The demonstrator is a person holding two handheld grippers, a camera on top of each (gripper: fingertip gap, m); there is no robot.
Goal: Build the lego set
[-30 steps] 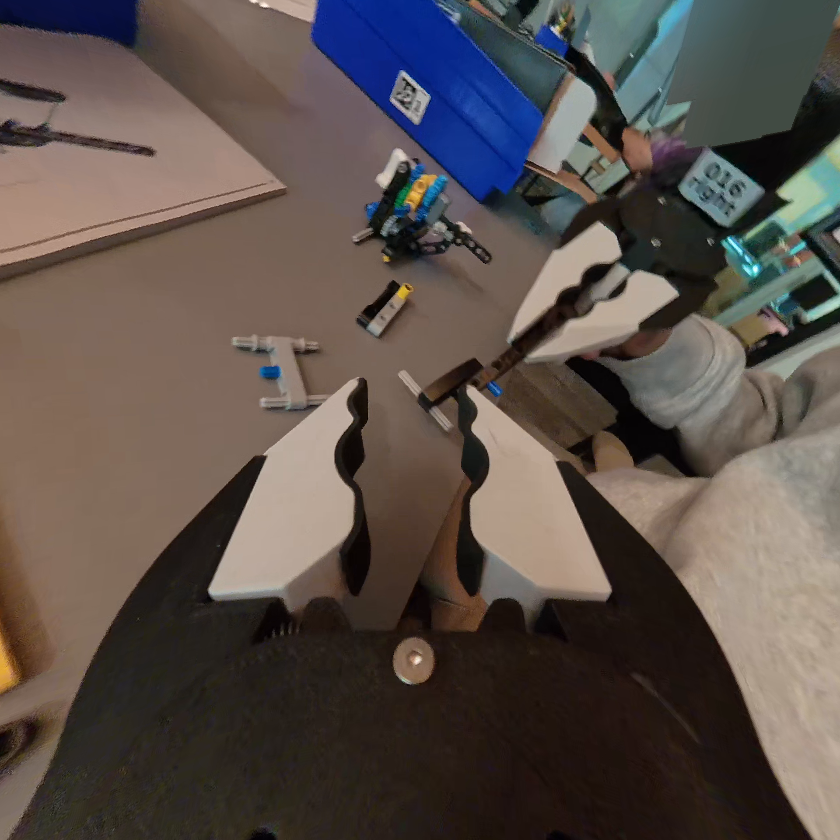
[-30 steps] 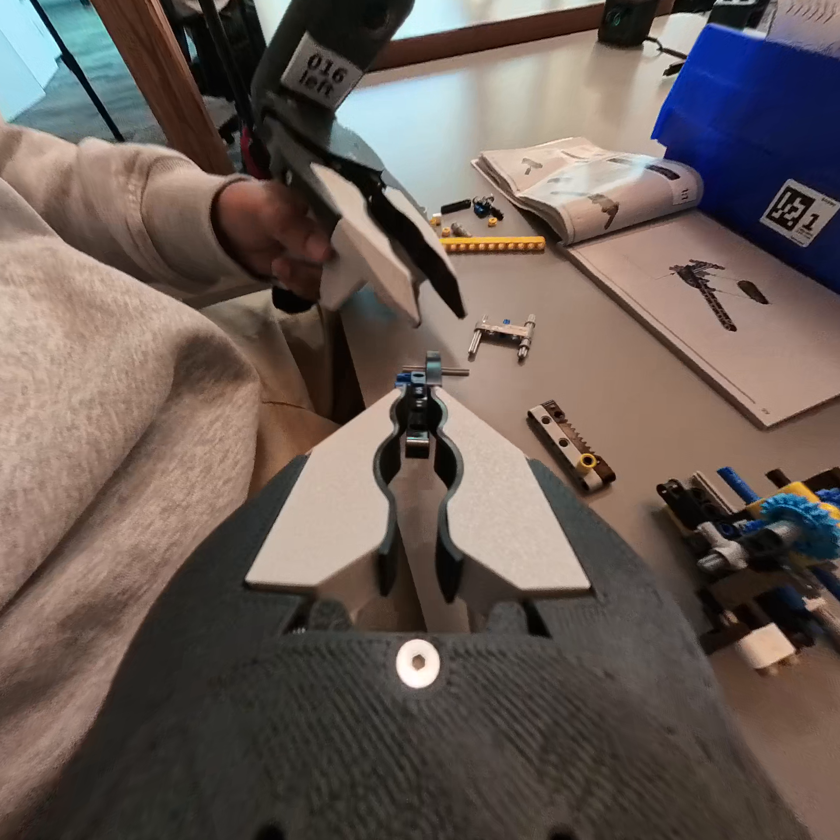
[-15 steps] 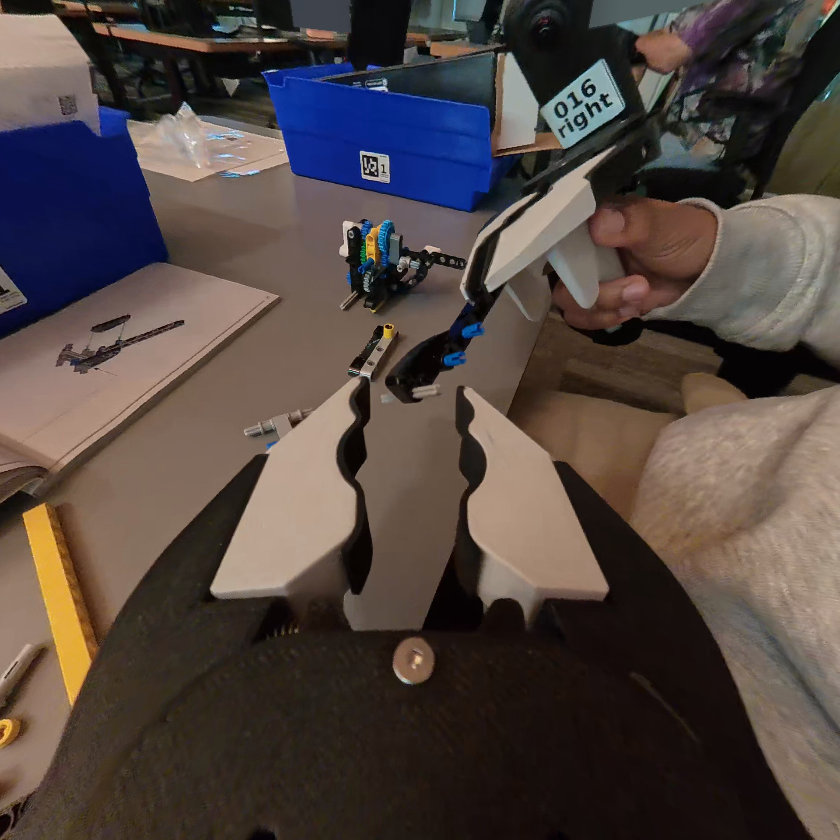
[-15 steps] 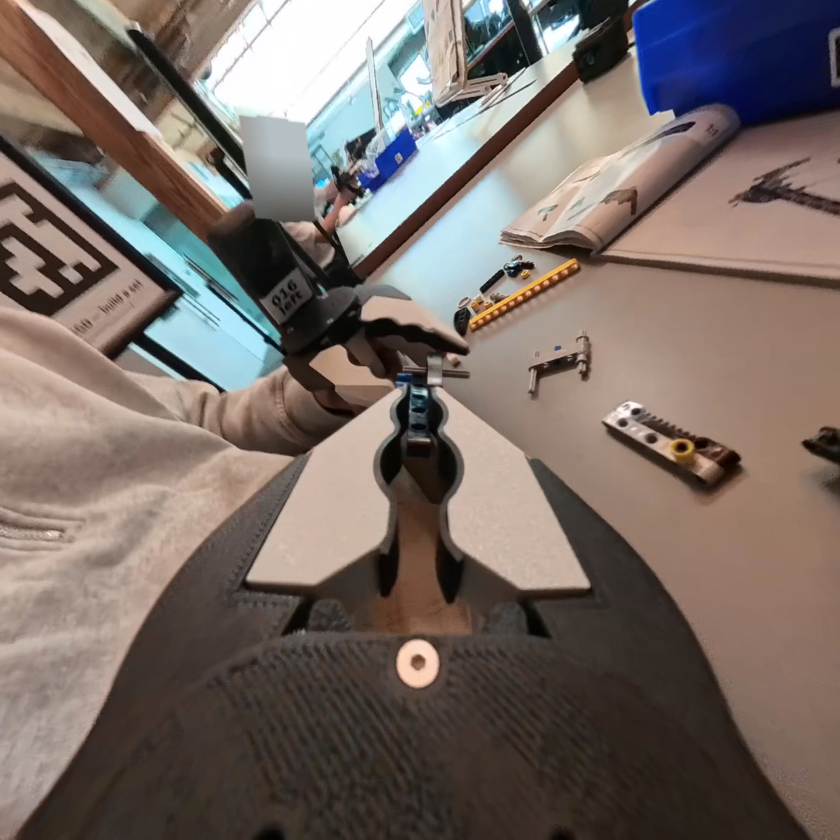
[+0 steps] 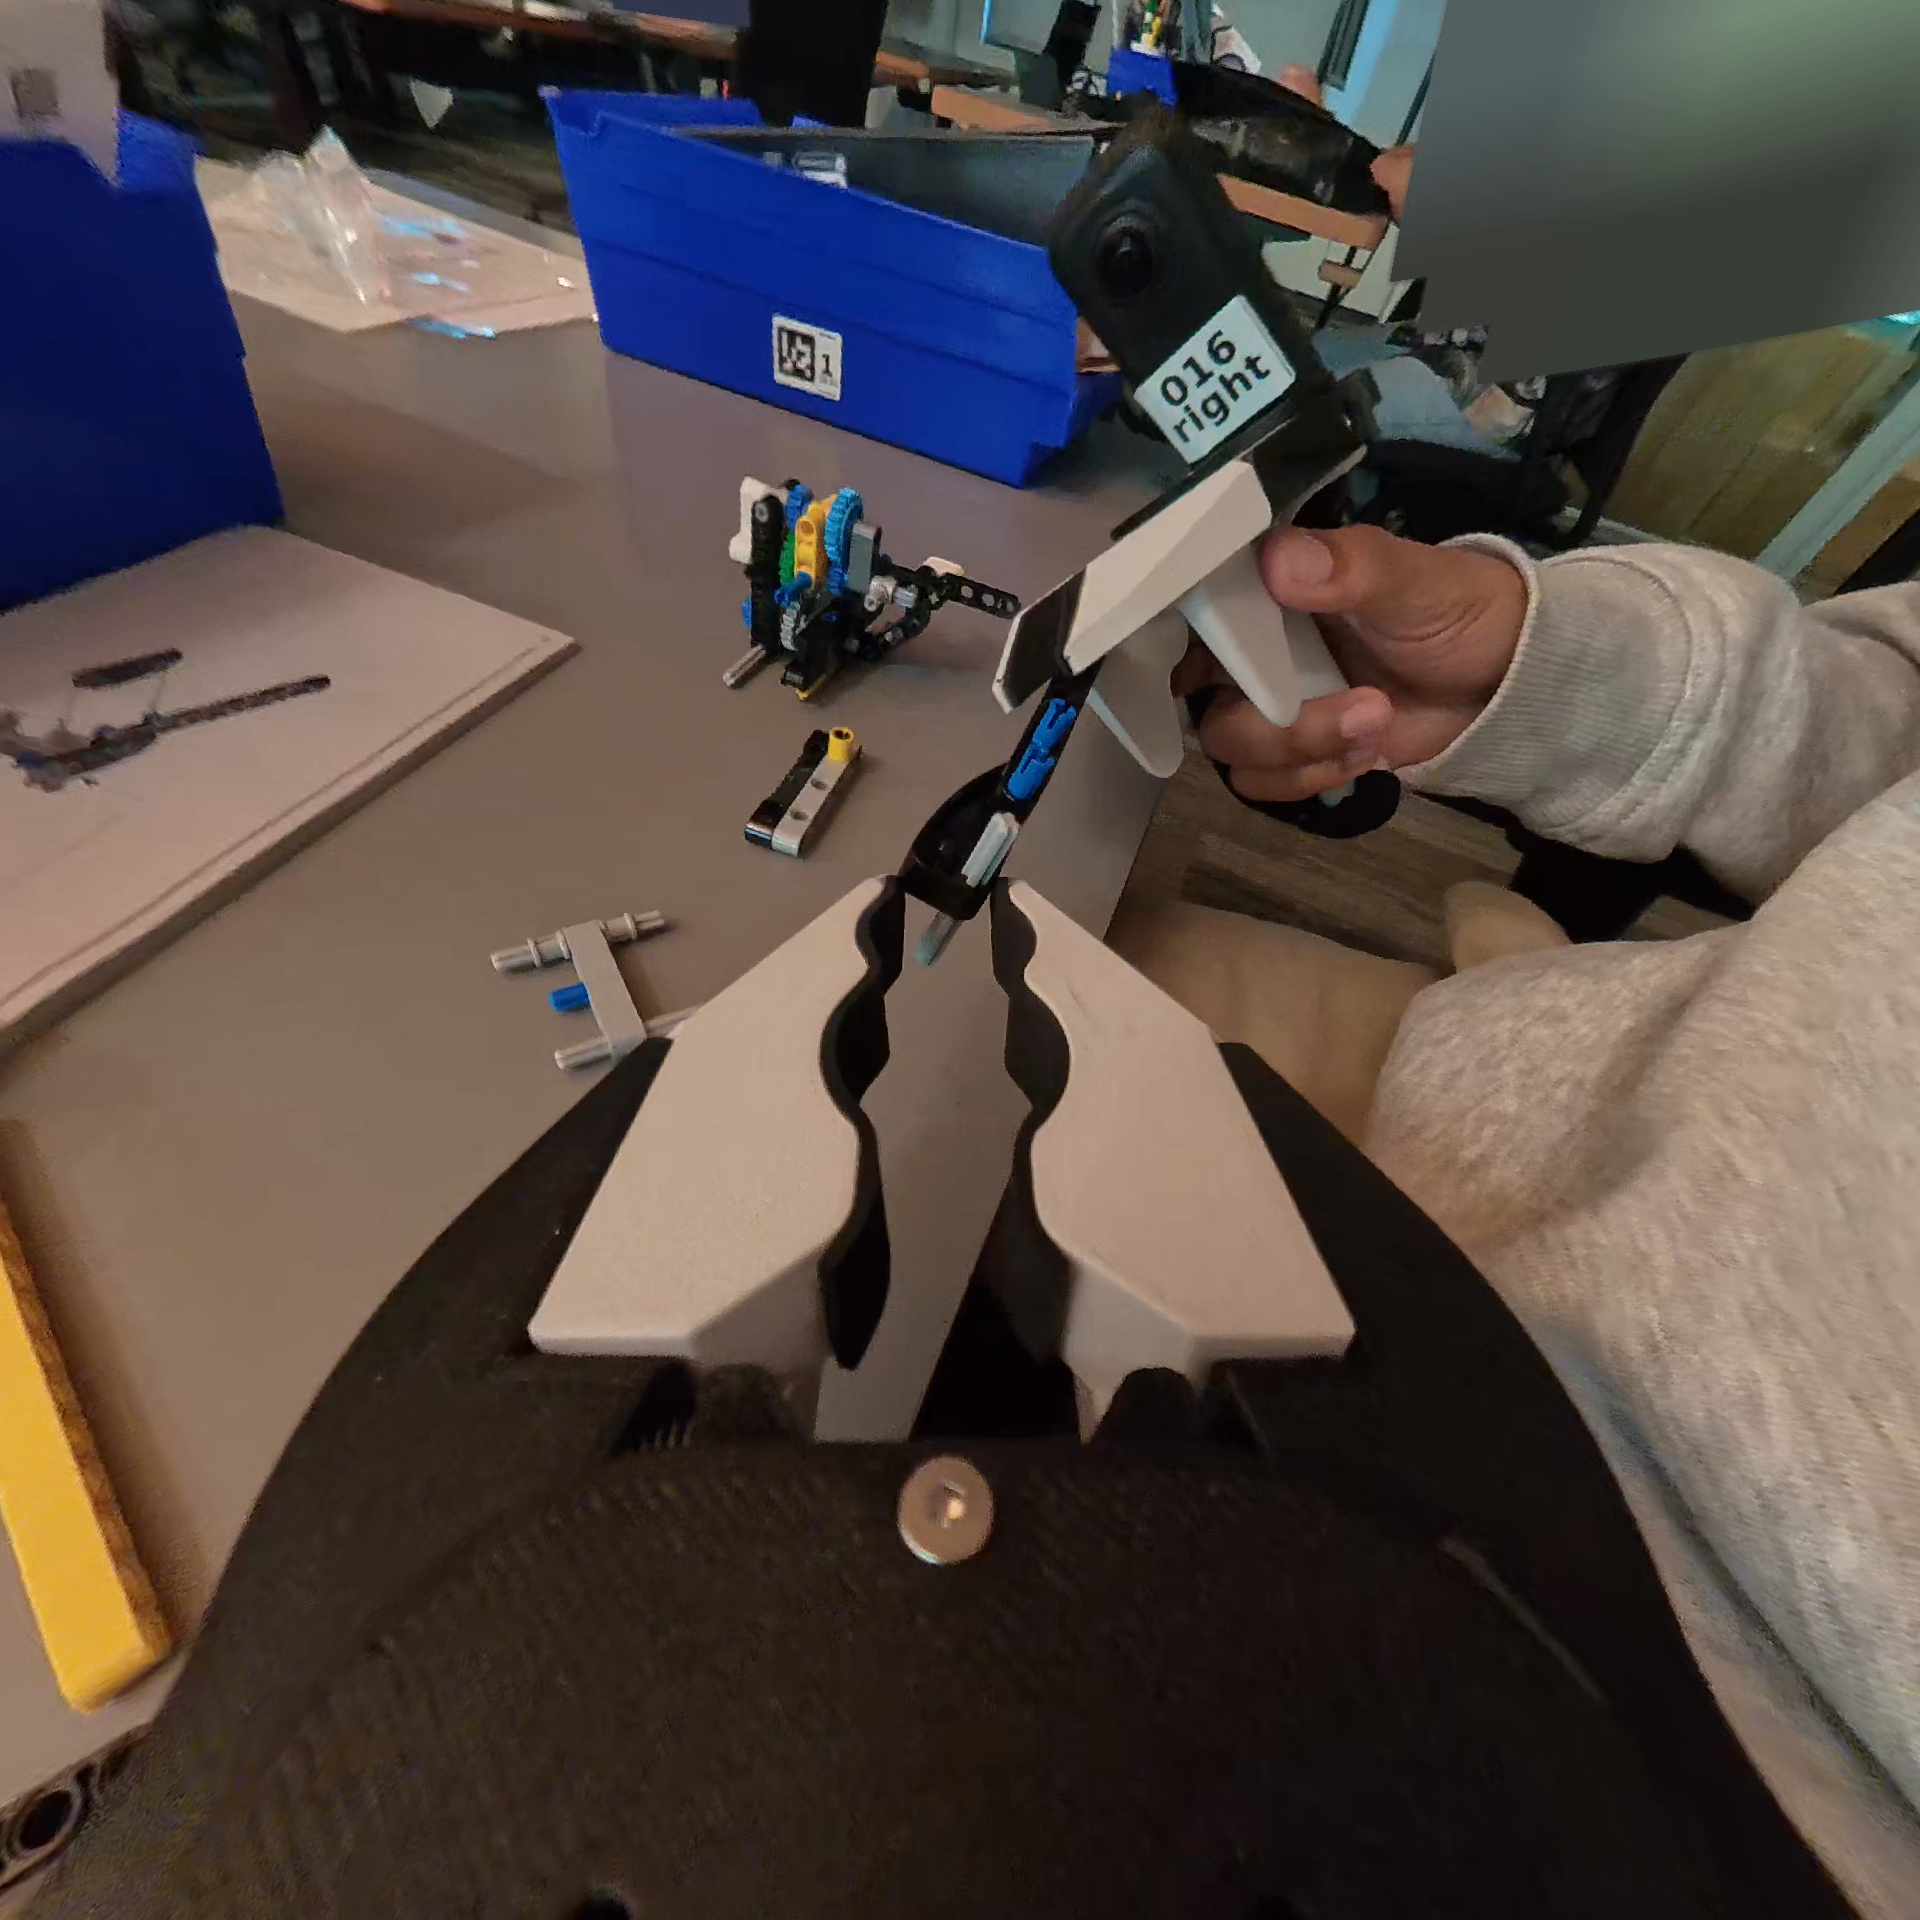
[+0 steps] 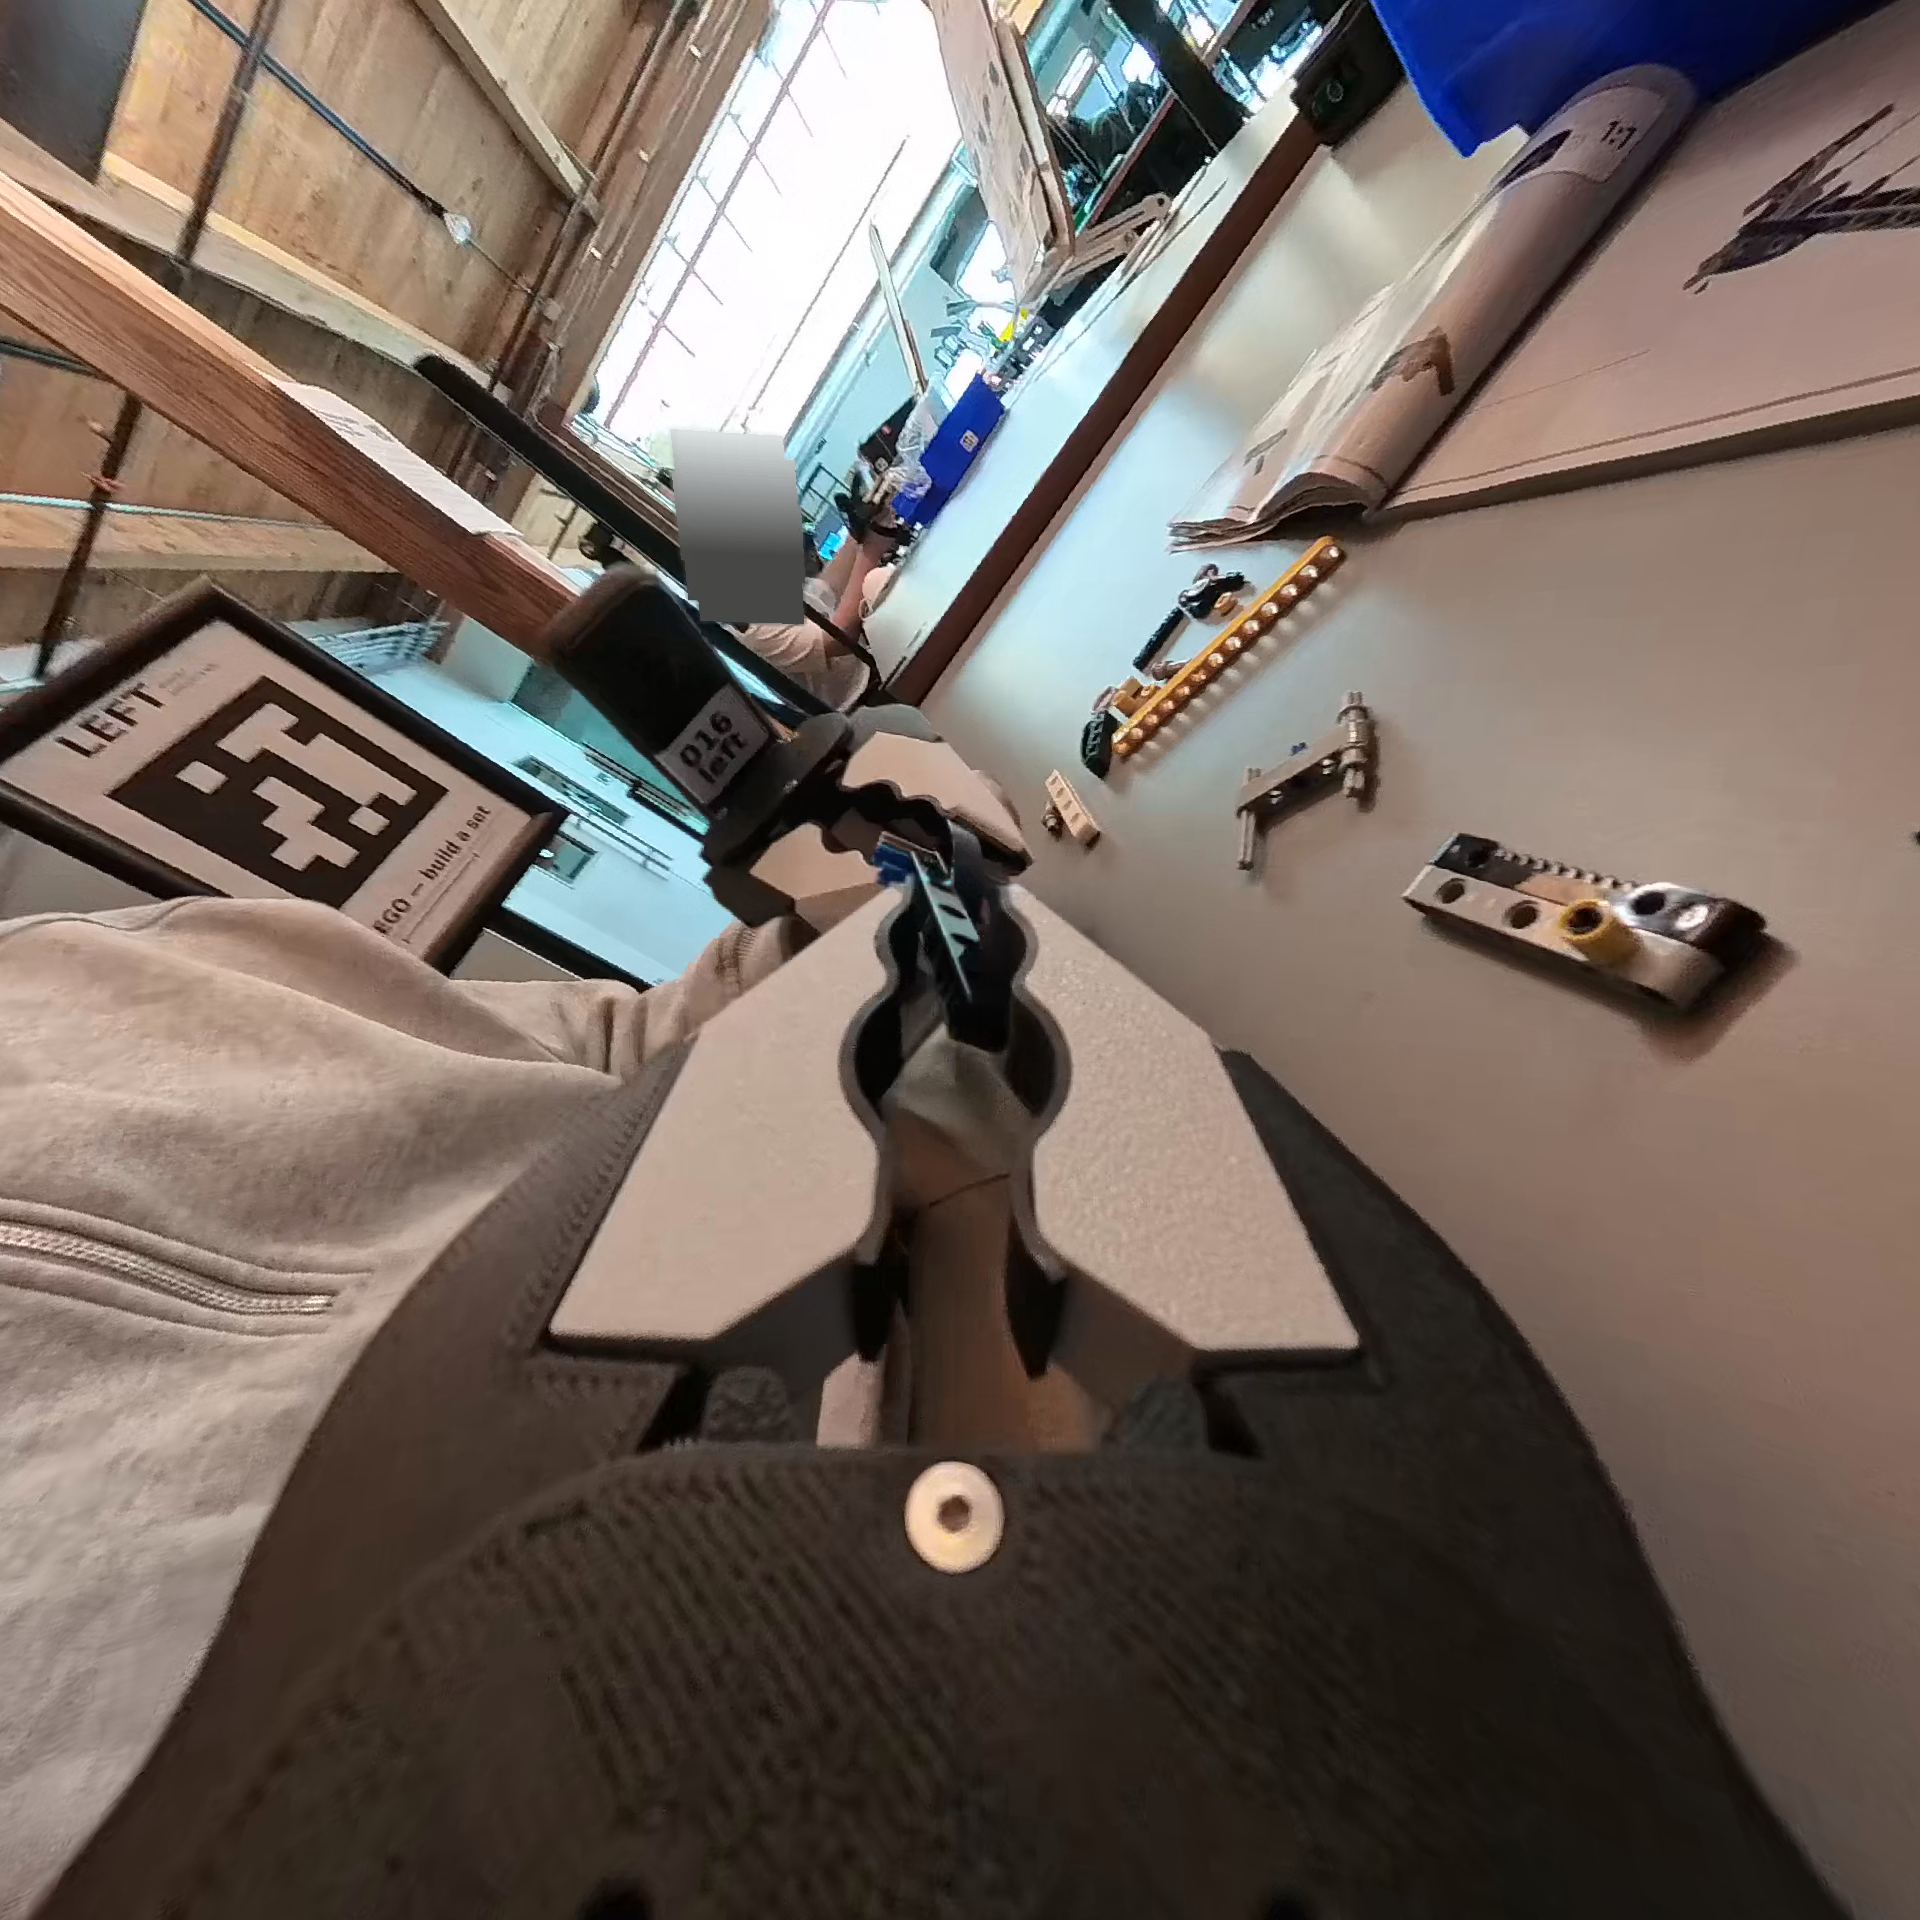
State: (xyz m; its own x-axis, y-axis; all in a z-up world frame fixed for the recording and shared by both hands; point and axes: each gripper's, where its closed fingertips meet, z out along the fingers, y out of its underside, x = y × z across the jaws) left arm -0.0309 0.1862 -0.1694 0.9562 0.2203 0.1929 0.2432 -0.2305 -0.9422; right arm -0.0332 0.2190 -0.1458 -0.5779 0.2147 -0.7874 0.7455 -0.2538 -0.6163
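Two grippers meet above the near edge of the grey table [image 5: 436, 810]. The right gripper [image 5: 1023, 681] is clenched on a slim black lego beam with blue pins and a pale grey axle [image 5: 977, 821], held off the table with the axle end lowermost. That lower end sits between the tips of the left gripper [image 5: 940, 899], whose jaws stand apart with a gap on both sides of the beam; no contact is visible. In the right wrist view the beam [image 6: 945, 925] is blurred, so its exact seating cannot be told.

Landmark: the small multicoloured geared lego assembly [image 5: 821, 582] standing on the table. Just in front of it lies a short grey and black toothed rack piece with a yellow bush [image 5: 805, 790]. Farther toward the left gripper lies a grey H-shaped connector with axles and a blue pin [image 5: 587, 987], partly hidden by the left finger. Behind the assembly sits a blue plastic bin with a square marker label [image 5: 831, 281]. To its left lies an open instruction booklet [image 5: 208, 727]. A long yellow studded beam [image 6: 1226, 660] lies near the booklet, with small loose parts beside it.

A person's hand in a light grey sleeve [image 5: 1382, 665] grips the right handle, beyond the table edge.
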